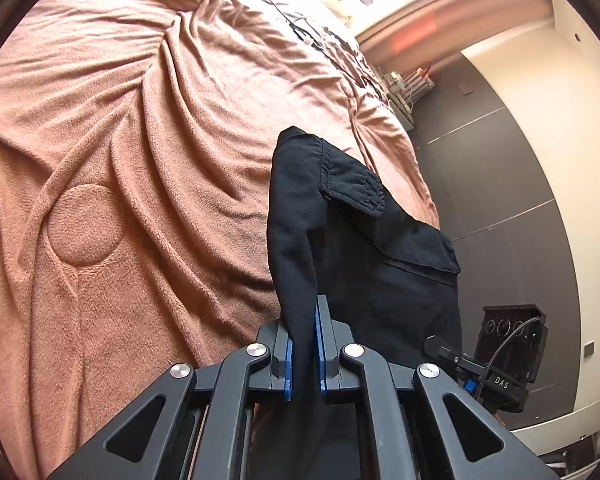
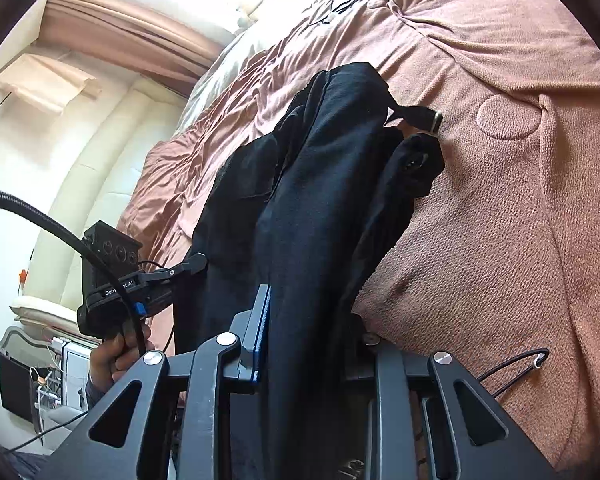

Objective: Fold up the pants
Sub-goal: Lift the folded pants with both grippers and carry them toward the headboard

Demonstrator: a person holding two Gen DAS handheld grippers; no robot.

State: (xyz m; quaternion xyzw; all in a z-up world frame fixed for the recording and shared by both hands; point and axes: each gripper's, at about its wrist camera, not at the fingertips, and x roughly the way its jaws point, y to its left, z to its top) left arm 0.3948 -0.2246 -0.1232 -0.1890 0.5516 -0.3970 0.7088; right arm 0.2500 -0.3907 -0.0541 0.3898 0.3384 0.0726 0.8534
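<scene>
I hold two black grippers over a bed covered by a rumpled pink-brown blanket (image 1: 120,160). My left gripper (image 1: 305,354) has its blue pads nearly together, pinching a fold of the black pants (image 1: 360,248). My right gripper (image 2: 300,344) is closed on a thicker bunch of the same pants, which hang between the two tools above the blanket. In the right wrist view, my left hand (image 2: 112,356) grips the other tool's handle.
</scene>
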